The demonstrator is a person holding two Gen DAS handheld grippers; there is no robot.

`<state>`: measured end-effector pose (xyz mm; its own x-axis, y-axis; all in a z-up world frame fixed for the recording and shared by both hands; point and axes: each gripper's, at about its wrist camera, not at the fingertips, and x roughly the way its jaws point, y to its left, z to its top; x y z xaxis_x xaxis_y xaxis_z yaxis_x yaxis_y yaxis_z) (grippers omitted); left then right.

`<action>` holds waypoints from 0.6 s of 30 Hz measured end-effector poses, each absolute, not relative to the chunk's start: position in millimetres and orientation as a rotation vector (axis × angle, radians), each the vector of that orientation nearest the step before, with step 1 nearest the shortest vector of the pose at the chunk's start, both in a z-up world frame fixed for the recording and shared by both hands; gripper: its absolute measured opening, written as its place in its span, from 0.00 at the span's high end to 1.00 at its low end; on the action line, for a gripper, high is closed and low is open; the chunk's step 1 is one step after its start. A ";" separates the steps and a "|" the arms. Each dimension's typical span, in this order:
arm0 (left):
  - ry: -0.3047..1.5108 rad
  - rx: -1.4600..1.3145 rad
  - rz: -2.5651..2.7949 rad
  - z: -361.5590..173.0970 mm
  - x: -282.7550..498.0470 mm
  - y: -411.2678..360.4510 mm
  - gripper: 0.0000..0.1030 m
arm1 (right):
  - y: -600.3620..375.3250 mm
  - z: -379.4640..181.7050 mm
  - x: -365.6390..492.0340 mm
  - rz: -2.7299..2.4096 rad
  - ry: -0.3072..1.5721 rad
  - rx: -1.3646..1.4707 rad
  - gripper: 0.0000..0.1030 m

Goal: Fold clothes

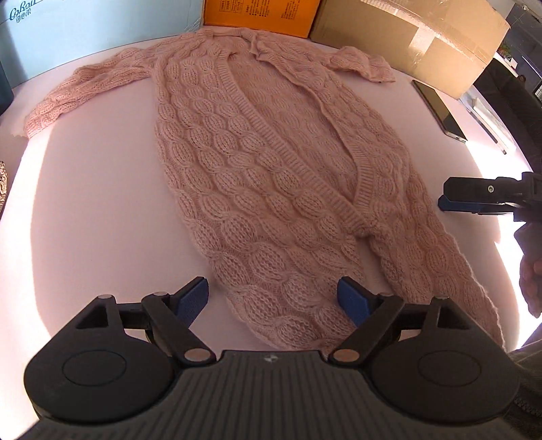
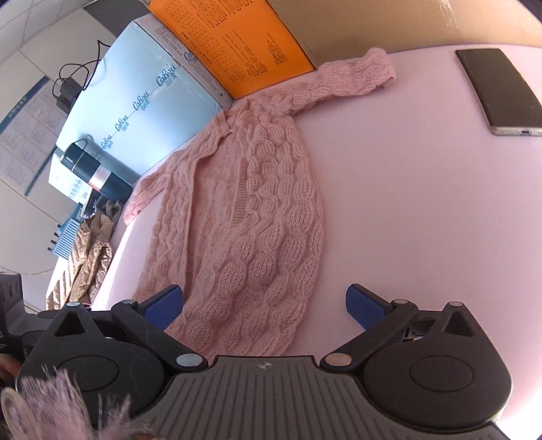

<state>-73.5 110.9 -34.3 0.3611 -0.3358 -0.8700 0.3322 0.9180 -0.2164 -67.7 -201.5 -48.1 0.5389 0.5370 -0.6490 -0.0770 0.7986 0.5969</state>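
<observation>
A pink cable-knit cardigan (image 1: 257,162) lies spread flat on the pink table, front open, sleeves out to the sides, hem toward me. It also shows in the right wrist view (image 2: 257,216). My left gripper (image 1: 272,299) is open and empty, its blue pads on either side of the hem's left part, just above the knit. My right gripper (image 2: 264,306) is open and empty over the hem's right corner. In the left wrist view the right gripper (image 1: 474,199) shows from the side at the right, next to the cardigan's right edge.
A black phone (image 1: 440,110) lies on the table at the right, also in the right wrist view (image 2: 501,91). A light-blue box (image 1: 84,30), an orange box (image 1: 261,13) and a cardboard box (image 1: 416,44) line the far edge. A dark flask (image 2: 95,169) and crumpled brown fabric (image 2: 84,260) lie off the left edge.
</observation>
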 end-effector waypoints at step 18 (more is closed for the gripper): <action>1.067 -0.009 -0.474 22.0 -110.7 141.4 0.84 | -138.8 -40.8 -92.6 0.861 1.112 0.763 0.84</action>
